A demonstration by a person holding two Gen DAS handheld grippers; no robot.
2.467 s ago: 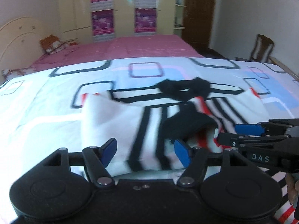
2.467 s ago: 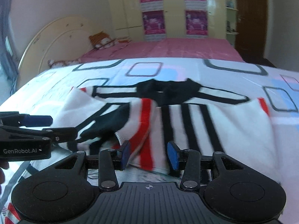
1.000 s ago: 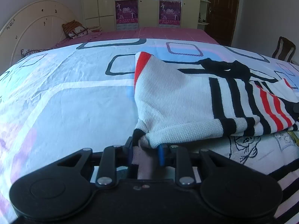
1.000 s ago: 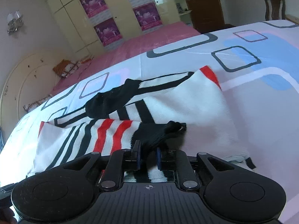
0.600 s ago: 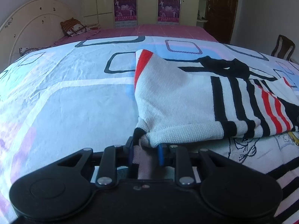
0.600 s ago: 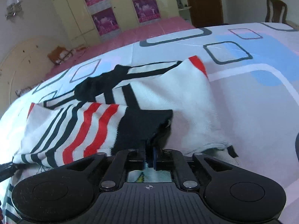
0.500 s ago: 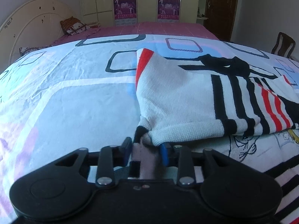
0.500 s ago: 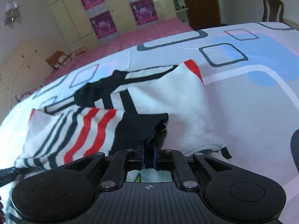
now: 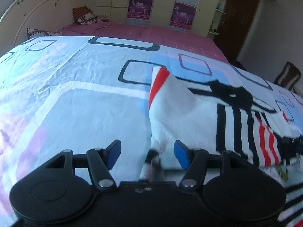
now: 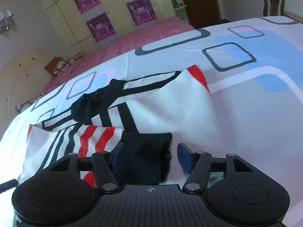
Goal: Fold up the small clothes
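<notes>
A small white knit sweater (image 9: 189,117) with black and red stripes and a black collar (image 9: 230,94) lies on the bed, both sleeves folded in over its body. My left gripper (image 9: 147,154) is open, its blue pads either side of the sweater's near left corner. My right gripper (image 10: 150,158) is open around the black cuff (image 10: 145,151) of the folded red-striped sleeve (image 10: 94,138). The sweater also shows in the right wrist view (image 10: 170,106). The right gripper's tip shows at the left wrist view's right edge (image 9: 295,143).
The bedsheet (image 9: 75,98) is white with blue, pink and black squares. A pink bedspread (image 9: 132,32), a headboard (image 9: 37,15) and pillows lie beyond. A wardrobe with posters (image 10: 106,13), a dark door and a wooden chair (image 10: 272,1) stand at the back.
Both grippers were shut on the sweater, the left on its near corner, the right on the black cuff. Both have opened and let go. The cloth now rests on the bed.
</notes>
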